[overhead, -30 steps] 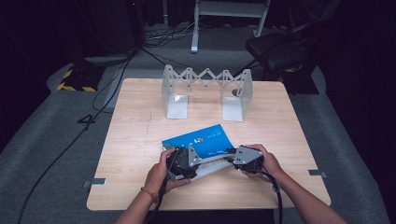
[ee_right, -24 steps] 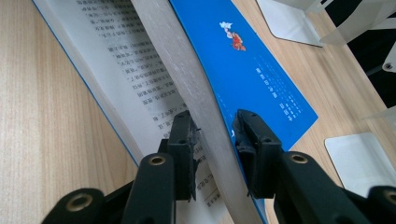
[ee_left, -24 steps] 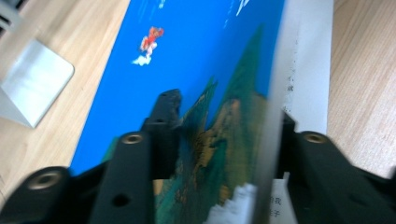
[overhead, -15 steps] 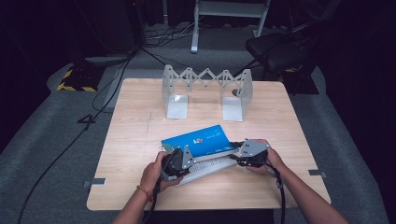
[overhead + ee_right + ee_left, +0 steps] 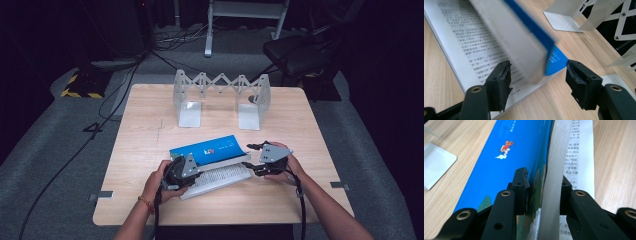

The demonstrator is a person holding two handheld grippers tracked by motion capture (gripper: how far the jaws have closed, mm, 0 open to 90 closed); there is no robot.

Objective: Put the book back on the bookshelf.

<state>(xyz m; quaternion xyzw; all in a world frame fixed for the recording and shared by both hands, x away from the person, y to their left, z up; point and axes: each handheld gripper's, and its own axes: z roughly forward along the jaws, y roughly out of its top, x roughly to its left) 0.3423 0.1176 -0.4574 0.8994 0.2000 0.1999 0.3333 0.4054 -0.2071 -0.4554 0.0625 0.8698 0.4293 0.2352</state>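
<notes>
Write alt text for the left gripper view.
The left hand-held gripper is shut on the raised blue cover and a wad of pages of an open book. A printed page lies flat on the wooden table to the right.

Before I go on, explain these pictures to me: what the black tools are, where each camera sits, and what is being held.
A person sits at a wooden table holding a hand-operated gripper in each hand; there is no robot arm. The high view looks down from above. The other two cameras ride on the grippers and look along their black jaws. On the table lie an open book with a blue cover and, farther back, a grey folding book stand. The left gripper is clamped on the raised cover and pages. The right gripper has just been opening; its jaws stand apart around the book's corner, gripping nothing.
</notes>
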